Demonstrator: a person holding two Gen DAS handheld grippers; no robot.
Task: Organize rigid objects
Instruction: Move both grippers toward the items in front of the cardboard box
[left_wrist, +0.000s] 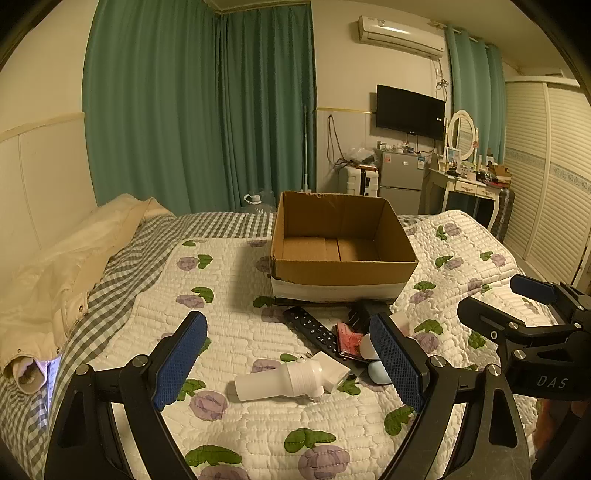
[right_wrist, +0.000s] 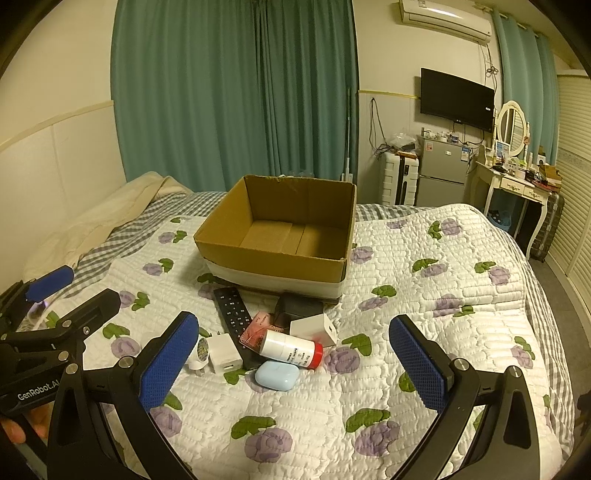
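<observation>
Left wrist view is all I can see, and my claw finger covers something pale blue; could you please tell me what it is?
Observer: It is a closed, rounded light-blue case, lying on the quilt at the near edge of the pile.
Operator: Thank you. And the white shape just behind it?
Observer: That is a white bottle lying on its side, with a red cap at its right end in the right wrist view.
Operator: Is the right claw free?
Observer: Yes. In its own view, the right claw is wide open with nothing held between its fingers.
</observation>
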